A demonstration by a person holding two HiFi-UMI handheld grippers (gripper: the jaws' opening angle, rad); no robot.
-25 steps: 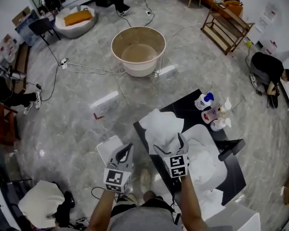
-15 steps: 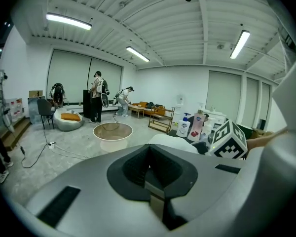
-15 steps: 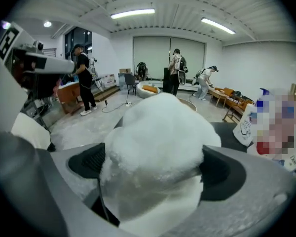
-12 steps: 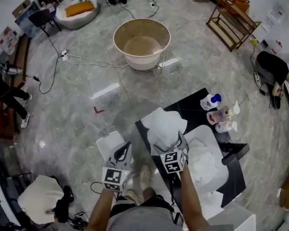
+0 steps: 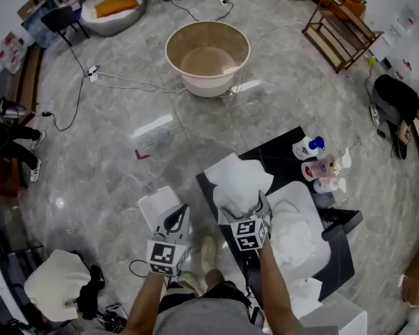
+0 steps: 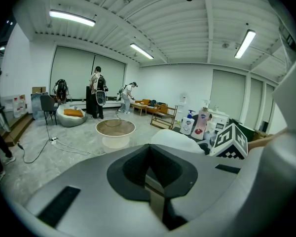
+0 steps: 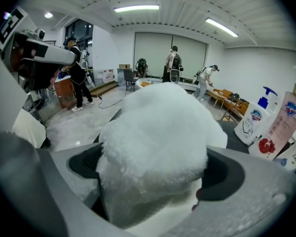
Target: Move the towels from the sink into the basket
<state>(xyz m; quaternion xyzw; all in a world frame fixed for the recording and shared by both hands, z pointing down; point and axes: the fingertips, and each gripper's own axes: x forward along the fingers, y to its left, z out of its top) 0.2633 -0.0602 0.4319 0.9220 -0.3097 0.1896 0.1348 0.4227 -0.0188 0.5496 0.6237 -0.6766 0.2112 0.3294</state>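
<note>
The right gripper (image 5: 241, 208) is reaching down over a fluffy white towel (image 5: 239, 179). The towel is lying heaped on the near-left corner of the black counter (image 5: 267, 156), just beside the sink (image 5: 304, 190). The gripper's jaws have just been opening and are standing wide, with the towel bulging up between them and filling the gap. In the right gripper view it is hard to tell whether the pads are touching the pile, but they do not seem to be squeezing it. More towels (image 5: 292, 234) are lying in the sink, to the right of that gripper. The left gripper (image 5: 174, 219) is hovering off the counter's left edge, over the floor, its 2 jaws closed together with nothing between them. Bottles (image 5: 320, 165) are standing at the counter's far side, behind the sink. The basket (image 5: 176, 42) is sitting on the floor well apart from the counter, beyond the 2 grippers.
</note>
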